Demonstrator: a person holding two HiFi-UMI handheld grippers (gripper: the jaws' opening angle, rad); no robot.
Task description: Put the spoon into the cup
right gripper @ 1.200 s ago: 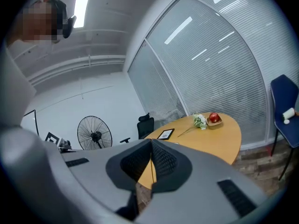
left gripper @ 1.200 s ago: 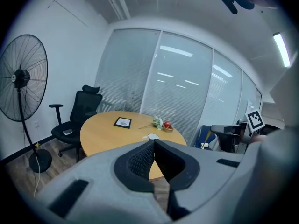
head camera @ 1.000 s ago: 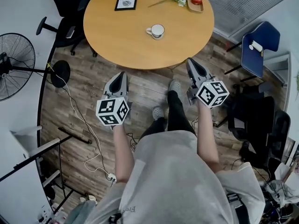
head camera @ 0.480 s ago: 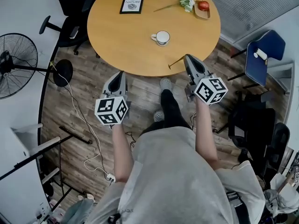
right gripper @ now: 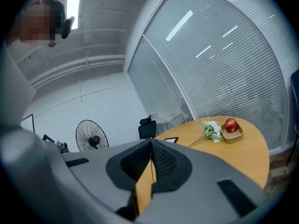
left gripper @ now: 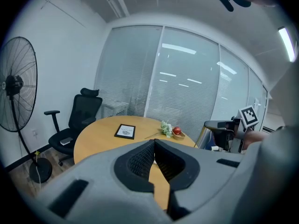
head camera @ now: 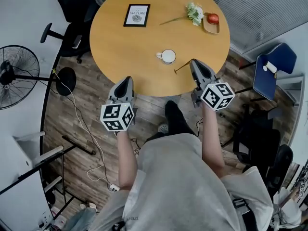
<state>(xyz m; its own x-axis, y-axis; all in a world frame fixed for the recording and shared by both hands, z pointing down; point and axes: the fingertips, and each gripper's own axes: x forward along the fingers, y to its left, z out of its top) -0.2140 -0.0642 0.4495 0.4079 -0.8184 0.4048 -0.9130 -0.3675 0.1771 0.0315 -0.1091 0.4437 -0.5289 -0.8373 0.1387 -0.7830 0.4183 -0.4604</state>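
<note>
Head view: spoon [head camera: 181, 67] clamped at one end by the closed right gripper [head camera: 194, 62], over the tabletop's near edge, near the cup [head camera: 168, 57]. Left gripper [head camera: 127, 79] closed on nothing. Risk: thin spoon pivoted in the jaws, rim struck, cup tipped.

I see a light brown table [head camera: 125, 47] on a darker brown plank floor [head camera: 91, 109]. The cup [head camera: 168, 57] is white, the apple [head camera: 212, 18] red, and the thin spoon [head camera: 181, 68] looks brown. My left gripper [head camera: 126, 79] and right gripper [head camera: 195, 61] are grey, with black-and-white squares on their cubes.
</note>
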